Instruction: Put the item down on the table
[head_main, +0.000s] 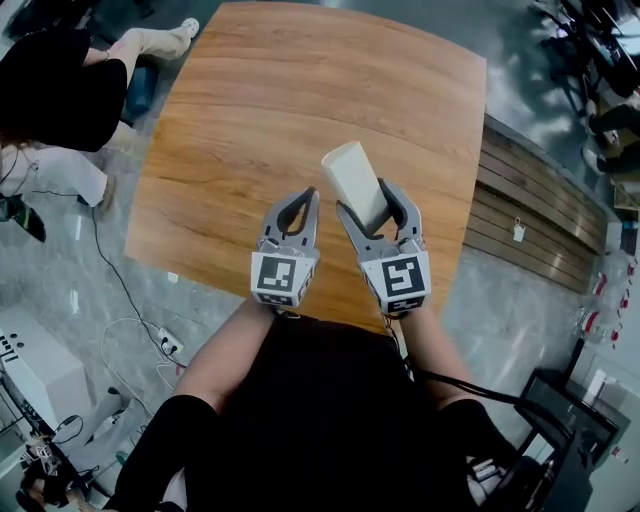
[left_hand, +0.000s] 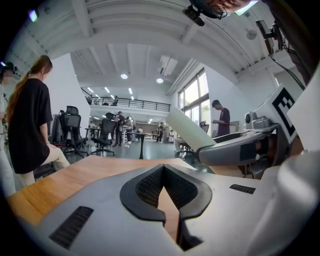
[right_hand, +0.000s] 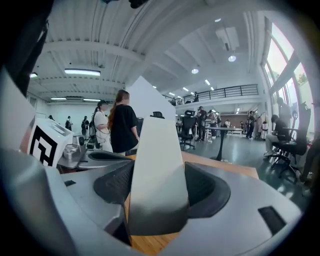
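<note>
**Cup held over the near tabletop**

The right claw (head_main: 368, 200) clamps a white cup (head_main: 350, 170), tilted above the wooden tabletop (head_main: 250, 90). Just beside it, the left claw (head_main: 310, 195) is pinched together with nothing in it. Off the tabletop's far-left corner stands a bystander (head_main: 55, 90).

I count one pale tapered paper cup (head_main: 357, 183), one brown wood-grain table (head_main: 270, 110) and two grey plastic grippers with black-and-white marker cubes: left gripper (head_main: 303, 200) and right gripper (head_main: 366, 198). One bystander in a black top (head_main: 60, 85) is beside the table.
</note>
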